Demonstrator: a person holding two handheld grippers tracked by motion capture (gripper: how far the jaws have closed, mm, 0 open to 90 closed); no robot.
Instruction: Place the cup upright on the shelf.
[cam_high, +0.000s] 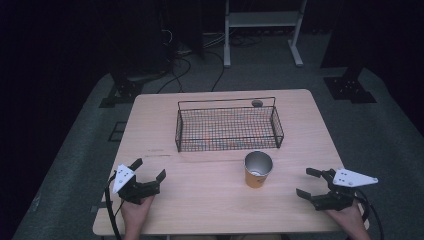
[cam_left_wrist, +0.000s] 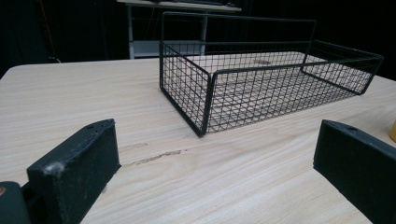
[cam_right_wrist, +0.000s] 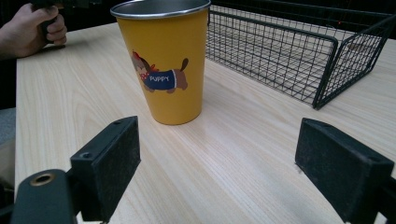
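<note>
A yellow metal cup (cam_high: 258, 170) with a cartoon dog and the word PUPPY stands upright on the wooden table (cam_high: 210, 200), just in front of a black wire basket (cam_high: 228, 125). In the right gripper view the cup (cam_right_wrist: 163, 60) stands a short way ahead, left of centre, with the basket (cam_right_wrist: 299, 51) behind it. My right gripper (cam_high: 306, 182) rests at the table's front right, open and holding nothing, pointing toward the cup. At the front left my left gripper (cam_high: 148, 169) is open, nothing between its jaws. The basket (cam_left_wrist: 261, 79) lies ahead of it and looks empty.
A small round hole (cam_high: 257, 103) sits in the tabletop behind the basket. Beyond the table are a white frame stand (cam_high: 262, 25), cables on the grey floor and black stand bases. The person's other hand (cam_right_wrist: 32, 28) shows at the far left in the right gripper view.
</note>
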